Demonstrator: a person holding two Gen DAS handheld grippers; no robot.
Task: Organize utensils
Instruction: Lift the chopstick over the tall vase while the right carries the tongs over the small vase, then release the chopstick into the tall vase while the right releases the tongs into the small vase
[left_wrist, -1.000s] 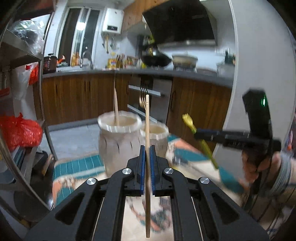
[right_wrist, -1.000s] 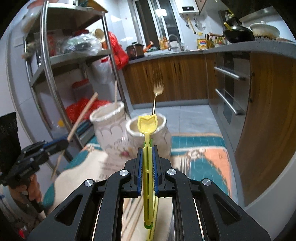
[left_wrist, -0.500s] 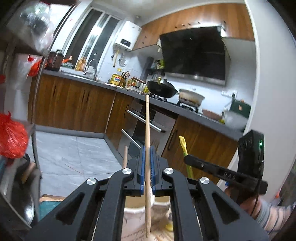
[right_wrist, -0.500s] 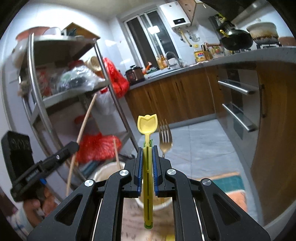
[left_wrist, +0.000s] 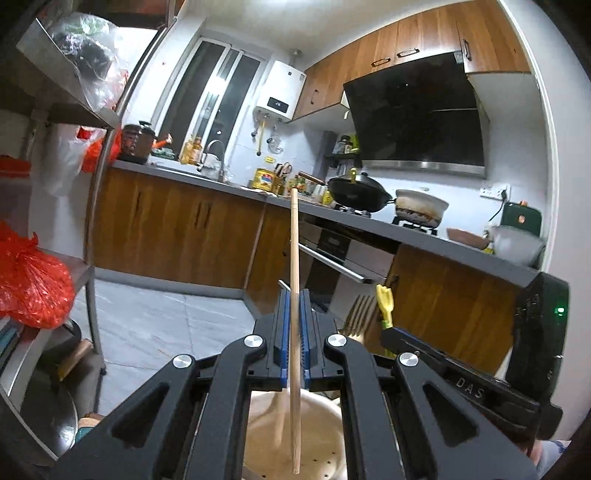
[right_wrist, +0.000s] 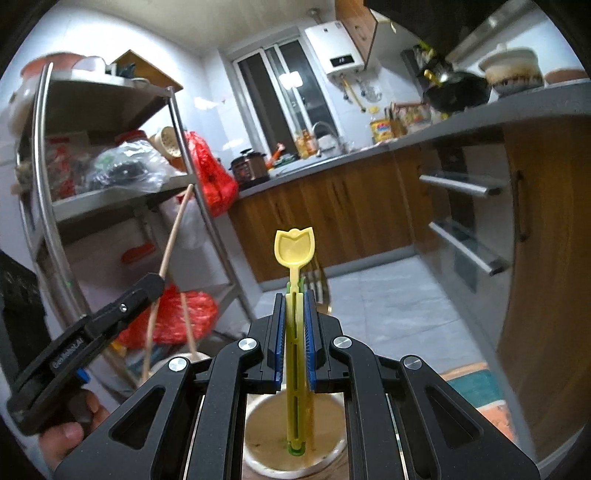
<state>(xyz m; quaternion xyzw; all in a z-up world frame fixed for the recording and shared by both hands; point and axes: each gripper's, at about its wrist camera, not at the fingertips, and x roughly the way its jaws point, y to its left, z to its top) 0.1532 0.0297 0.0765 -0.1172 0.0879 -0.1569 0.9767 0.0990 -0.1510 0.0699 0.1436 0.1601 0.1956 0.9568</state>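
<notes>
My left gripper (left_wrist: 294, 295) is shut on a wooden chopstick (left_wrist: 294, 236), held upright with its lower end inside the mouth of a cream utensil holder (left_wrist: 321, 435) that holds another wooden stick (left_wrist: 279, 417). My right gripper (right_wrist: 294, 295) is shut on a yellow tulip-shaped plastic spoon (right_wrist: 294, 245), upright, its lower end inside a second cream holder (right_wrist: 258, 435). A gold fork (left_wrist: 356, 314) stands in that second holder, partly hidden behind the spoon in the right wrist view. The left gripper also shows in the right wrist view (right_wrist: 157, 282), the right one in the left wrist view (left_wrist: 388, 332).
A metal shelf rack (right_wrist: 110, 199) with red bags (left_wrist: 29, 280) stands to the left. Wooden kitchen cabinets (left_wrist: 184, 236) and an oven (right_wrist: 465, 229) run along the back and right. A patterned teal and orange cloth (right_wrist: 476, 384) covers the table under the holders.
Both grippers have tilted upward and come over the holders, so the chopstick's end and the spoon's end now sit inside the holder mouths. Both stay shut.
</notes>
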